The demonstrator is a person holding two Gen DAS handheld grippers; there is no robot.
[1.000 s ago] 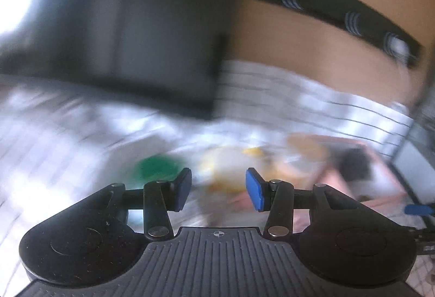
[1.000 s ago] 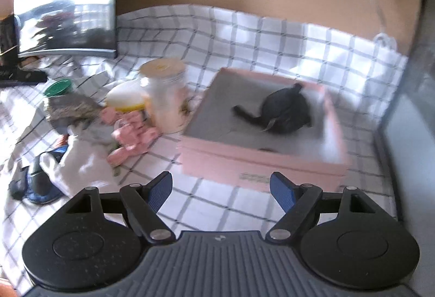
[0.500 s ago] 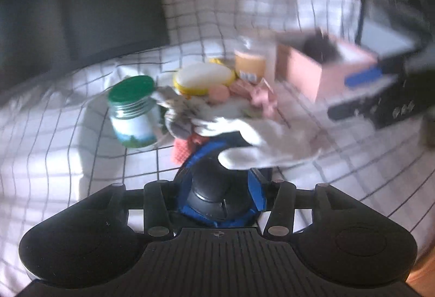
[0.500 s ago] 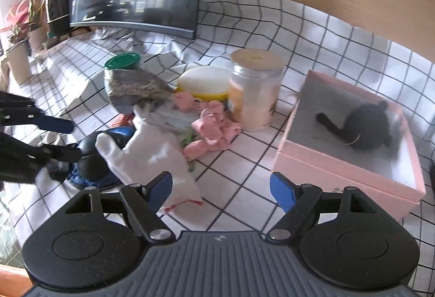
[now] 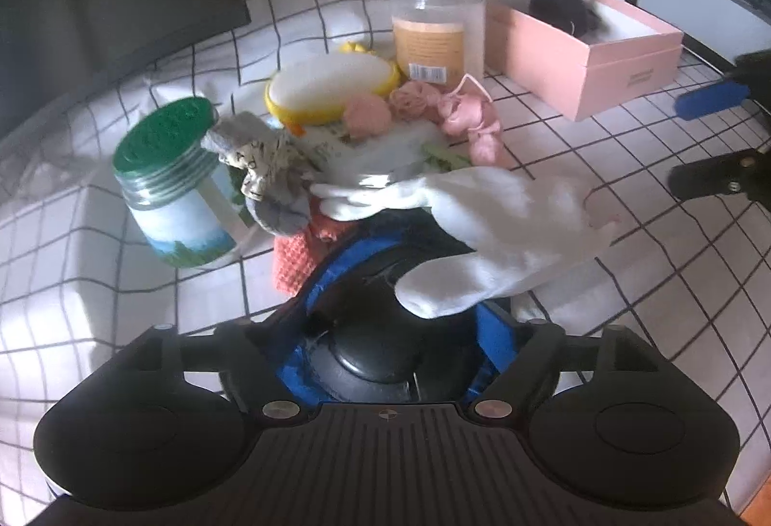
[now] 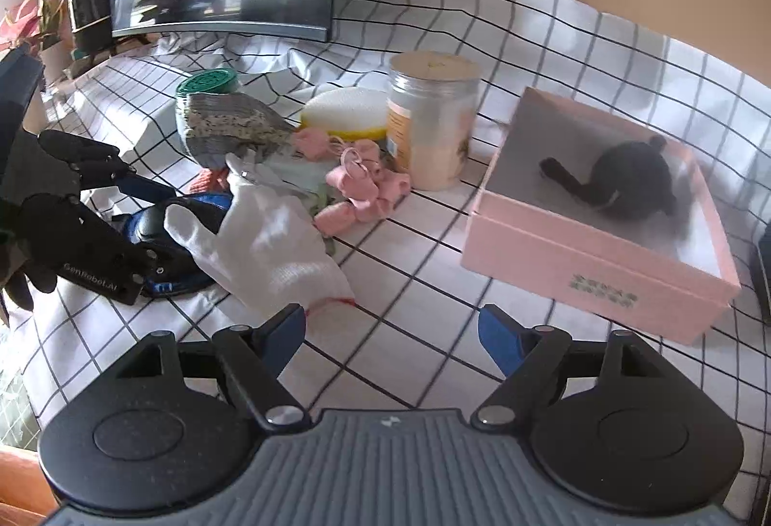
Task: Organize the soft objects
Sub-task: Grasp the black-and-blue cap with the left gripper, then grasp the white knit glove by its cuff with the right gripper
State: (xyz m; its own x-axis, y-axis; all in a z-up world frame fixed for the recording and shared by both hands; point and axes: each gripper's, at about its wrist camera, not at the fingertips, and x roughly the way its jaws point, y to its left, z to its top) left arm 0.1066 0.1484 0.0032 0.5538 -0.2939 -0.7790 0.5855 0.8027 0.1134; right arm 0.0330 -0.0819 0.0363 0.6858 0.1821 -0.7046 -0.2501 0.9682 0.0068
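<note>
The black-and-blue pad lay on the tabletop under the white glove, the left gripper straddling it — jaws seemingly closing, grip unconfirmed — while the right gripper hovered spread; next, probably, lift clear toward the pink box.

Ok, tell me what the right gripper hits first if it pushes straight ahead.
Probably bare checked tablecloth first: the open right gripper points between the white glove on its left and the pink box on its right. Depth is uncertain.
</note>
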